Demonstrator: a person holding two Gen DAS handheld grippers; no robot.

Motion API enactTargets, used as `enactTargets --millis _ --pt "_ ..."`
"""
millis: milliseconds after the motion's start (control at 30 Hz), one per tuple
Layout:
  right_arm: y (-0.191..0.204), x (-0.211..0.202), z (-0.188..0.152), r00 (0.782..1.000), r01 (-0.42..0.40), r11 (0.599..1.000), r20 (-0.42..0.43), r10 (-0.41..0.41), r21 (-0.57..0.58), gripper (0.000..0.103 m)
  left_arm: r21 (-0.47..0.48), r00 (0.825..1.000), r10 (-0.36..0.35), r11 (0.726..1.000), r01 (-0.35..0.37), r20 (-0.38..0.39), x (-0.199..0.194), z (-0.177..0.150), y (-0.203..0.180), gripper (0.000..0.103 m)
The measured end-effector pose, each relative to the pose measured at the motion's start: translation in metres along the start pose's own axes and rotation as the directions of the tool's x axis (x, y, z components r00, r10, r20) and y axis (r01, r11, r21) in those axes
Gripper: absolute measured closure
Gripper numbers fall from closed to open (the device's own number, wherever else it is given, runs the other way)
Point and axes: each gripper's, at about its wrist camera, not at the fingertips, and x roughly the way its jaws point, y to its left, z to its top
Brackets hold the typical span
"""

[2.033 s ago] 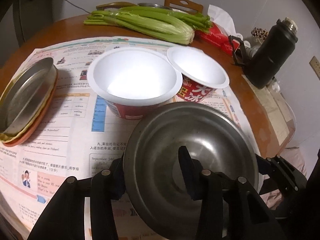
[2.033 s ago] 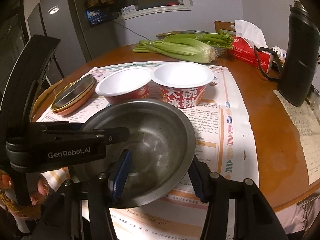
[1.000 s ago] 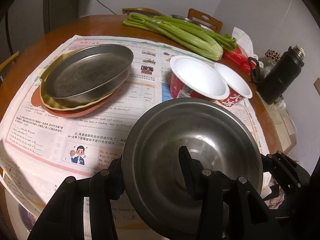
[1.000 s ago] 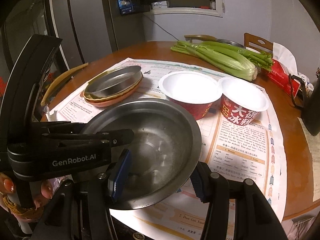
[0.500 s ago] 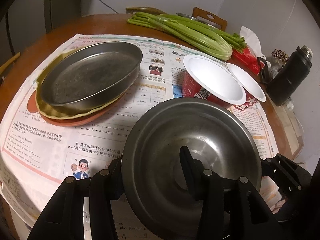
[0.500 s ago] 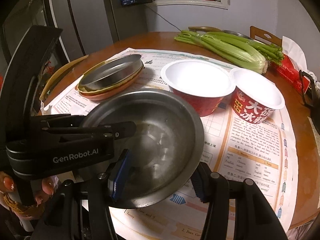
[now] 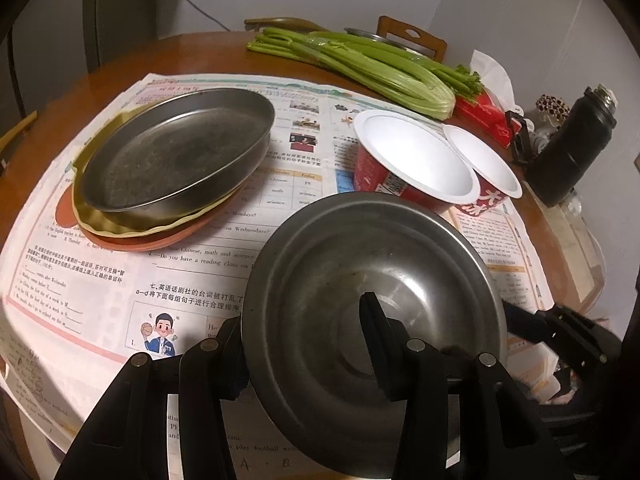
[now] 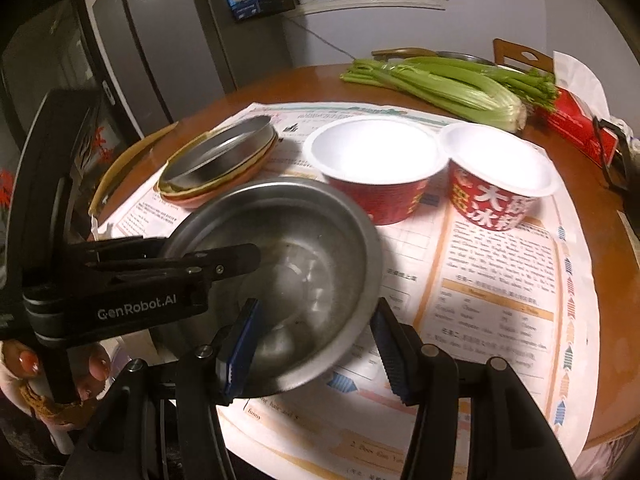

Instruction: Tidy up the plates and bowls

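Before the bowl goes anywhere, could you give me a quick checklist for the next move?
1. Left gripper clamped on the steel bowl rim: ok.
2. Right gripper released: ok, its jaws straddle the rim, open.
3. Steel bowl empty: ok.
4. Steel pan atop the plate stack empty: ok.
5. Gap to the nearer paper bowl: cannot tell, looks close.
6. Bowl lifted off the newspaper: cannot tell.

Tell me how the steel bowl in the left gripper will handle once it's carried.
The steel bowl looks stiff and thin-walled, so probably light. The left gripper pinches only its near rim, so it may tilt or pivot. Its smooth, shiny metal could slip between the fingers.
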Motion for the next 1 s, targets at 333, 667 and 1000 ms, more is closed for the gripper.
enactTargets --millis 333,667,1000 --pt "-0.018 -0.028 0.009 0.997 -0.013 0.996 0.082 0.006 0.088 0.047 0.009 0.996 0.019 1.000 -0.020 0.084 -0.034 0.004 0.002 0.053" --pt "-0.044 -0.036 0.029 0.993 -0.057 0.973 0.118 0.031 0.222 0.047 0.023 0.993 -0.037 0.999 0.035 0.108 -0.046 0.042 -0.001 0.052" --pt "-0.052 -0.032 0.048 0.992 -0.015 0.967 0.124 -0.017 0.254 0.047 0.067 0.994 -0.072 0.996 0.067 0.080 -0.027 0.079 -0.018 0.048"
